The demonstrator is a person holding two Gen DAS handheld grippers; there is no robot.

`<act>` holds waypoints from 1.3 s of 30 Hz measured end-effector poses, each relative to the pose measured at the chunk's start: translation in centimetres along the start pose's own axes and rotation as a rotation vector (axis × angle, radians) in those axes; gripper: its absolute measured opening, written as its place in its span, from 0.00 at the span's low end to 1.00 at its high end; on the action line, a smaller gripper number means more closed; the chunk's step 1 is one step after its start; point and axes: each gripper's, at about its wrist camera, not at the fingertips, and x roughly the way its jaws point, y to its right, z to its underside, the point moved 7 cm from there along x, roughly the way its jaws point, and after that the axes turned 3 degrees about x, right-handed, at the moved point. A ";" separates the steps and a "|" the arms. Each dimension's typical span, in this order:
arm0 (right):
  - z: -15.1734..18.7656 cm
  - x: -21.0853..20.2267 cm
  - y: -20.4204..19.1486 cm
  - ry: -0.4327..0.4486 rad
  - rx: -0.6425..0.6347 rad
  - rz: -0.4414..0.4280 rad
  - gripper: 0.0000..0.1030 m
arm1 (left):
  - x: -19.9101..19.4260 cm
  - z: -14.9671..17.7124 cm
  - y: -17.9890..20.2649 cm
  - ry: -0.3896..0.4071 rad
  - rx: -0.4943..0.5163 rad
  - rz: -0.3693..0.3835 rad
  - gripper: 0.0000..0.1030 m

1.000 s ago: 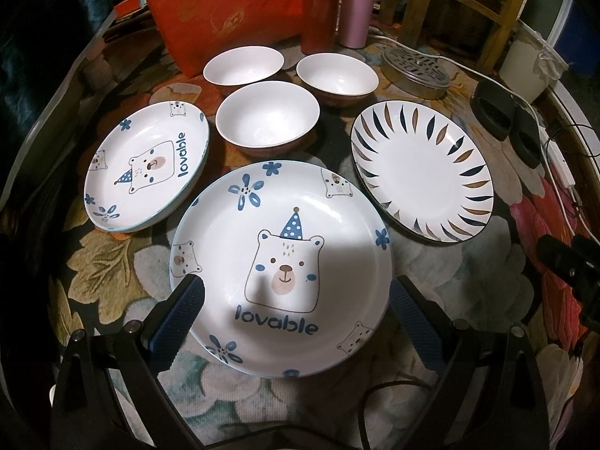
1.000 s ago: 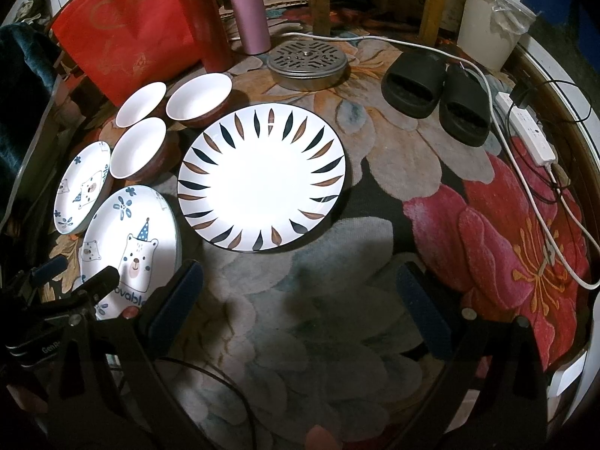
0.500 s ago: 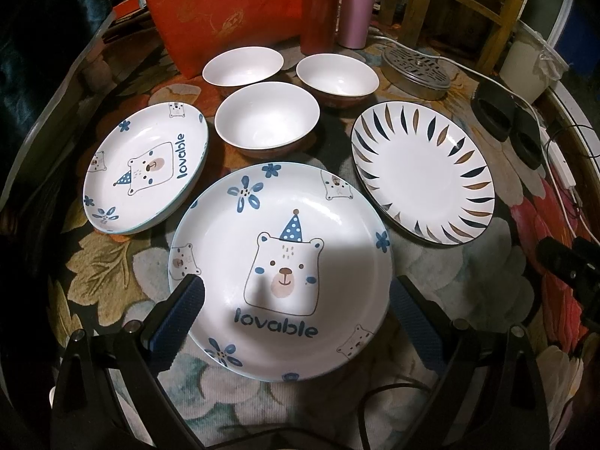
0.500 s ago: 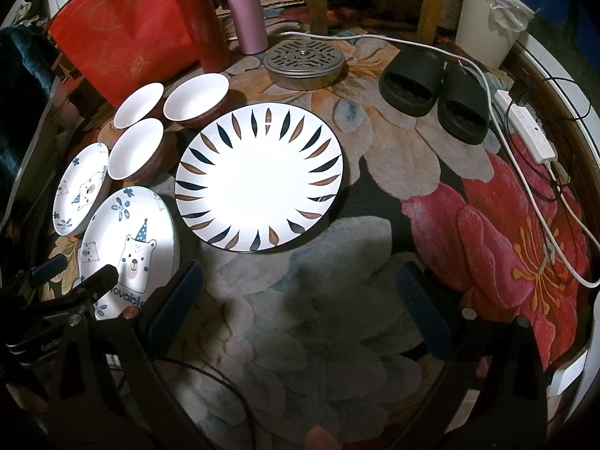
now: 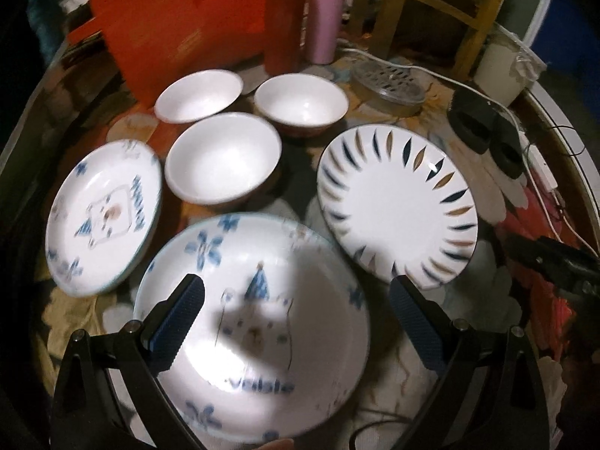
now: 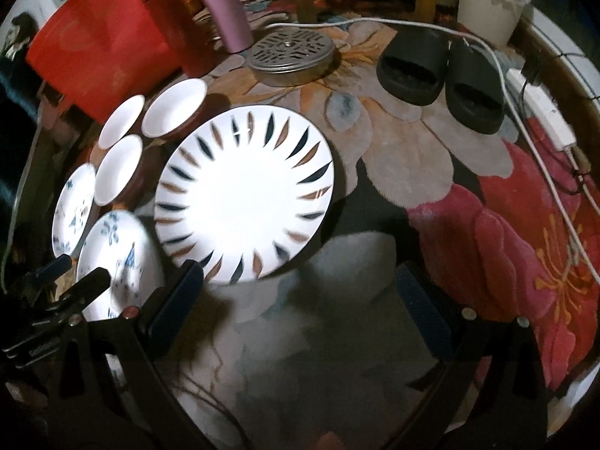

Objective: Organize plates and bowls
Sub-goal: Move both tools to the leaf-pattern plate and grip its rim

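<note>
My left gripper (image 5: 296,322) is open, its blue pads spread over the big bear plate (image 5: 255,330) lying on the floral carpet. A smaller bear plate (image 5: 103,213) lies to its left. Three white bowls sit behind: near bowl (image 5: 223,167), back left bowl (image 5: 198,93), back right bowl (image 5: 300,103). The leaf-pattern plate (image 5: 397,202) lies to the right. My right gripper (image 6: 300,311) is open above bare carpet, just in front of the leaf-pattern plate (image 6: 243,191). The left gripper (image 6: 63,281) shows at the right wrist view's left edge, over the big bear plate (image 6: 116,262).
A red bag (image 5: 180,18), a red flask (image 5: 283,11) and a pink flask (image 5: 326,11) stand behind the bowls. A round metal grate (image 6: 290,52), black slippers (image 6: 438,75), a white cable and power strip (image 6: 547,123) and a white bin (image 6: 491,3) lie to the right.
Both grippers have moved forward toward the dishes, so plates and bowls look larger. The view is blurred by the motion. No dish has shifted.
</note>
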 end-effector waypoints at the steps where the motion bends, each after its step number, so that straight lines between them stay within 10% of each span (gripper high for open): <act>1: -0.5 0.3 0.3 0.001 0.006 -0.003 1.00 | 0.2 -0.3 0.1 0.004 0.006 0.007 0.96; 14: -4.7 6.5 1.8 -0.081 0.015 -0.096 0.99 | 6.7 -4.8 2.6 -0.064 0.040 0.131 0.78; 17: -5.1 7.4 1.9 -0.097 0.028 -0.116 0.99 | 8.0 -4.7 2.9 -0.106 0.032 0.150 0.59; 27: -4.6 9.6 1.3 -0.189 0.036 -0.174 0.67 | 11.3 -4.0 3.4 -0.201 0.021 0.148 0.39; 34: -4.7 9.8 1.4 -0.194 0.008 -0.144 0.24 | 11.4 -4.0 3.0 -0.197 0.010 0.161 0.28; 39: -4.4 9.5 2.0 -0.188 0.004 -0.149 0.21 | 10.6 -3.9 2.6 -0.167 0.016 0.181 0.23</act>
